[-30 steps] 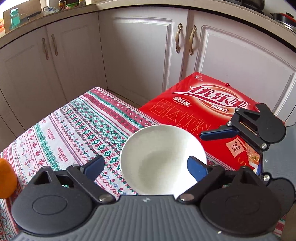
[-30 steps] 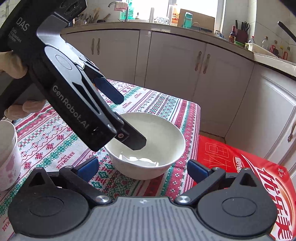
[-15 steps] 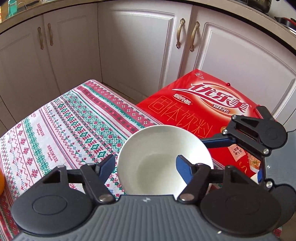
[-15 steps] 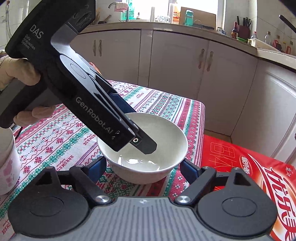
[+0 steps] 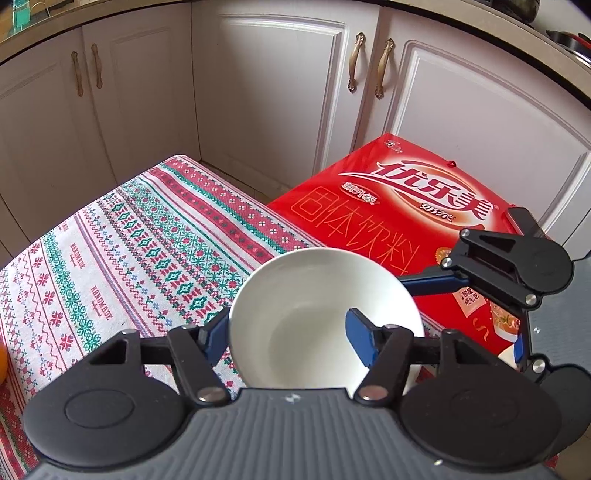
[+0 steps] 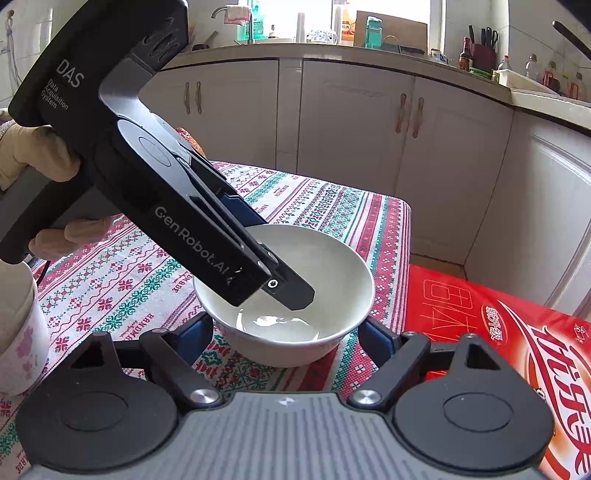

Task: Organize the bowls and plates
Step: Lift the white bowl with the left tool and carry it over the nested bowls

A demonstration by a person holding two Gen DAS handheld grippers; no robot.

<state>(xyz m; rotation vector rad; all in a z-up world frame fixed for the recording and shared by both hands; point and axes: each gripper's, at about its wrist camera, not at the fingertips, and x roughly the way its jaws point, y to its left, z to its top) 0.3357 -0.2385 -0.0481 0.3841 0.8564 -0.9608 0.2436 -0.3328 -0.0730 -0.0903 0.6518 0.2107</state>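
The white bowl sits on the surface's patterned cloth, near its edge. The left gripper has just been closing and pinches the bowl's rim, one finger inside. The right gripper has just been closing too, with a finger on each side of the bowl.

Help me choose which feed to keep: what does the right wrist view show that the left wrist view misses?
Only the right wrist view shows a hand, a floral cup at the left edge, and the countertop's faucet and bottles. Only the left wrist view shows an orange object at its left edge. Both show the white bowl, patterned tablecloth, red box and white cabinets.
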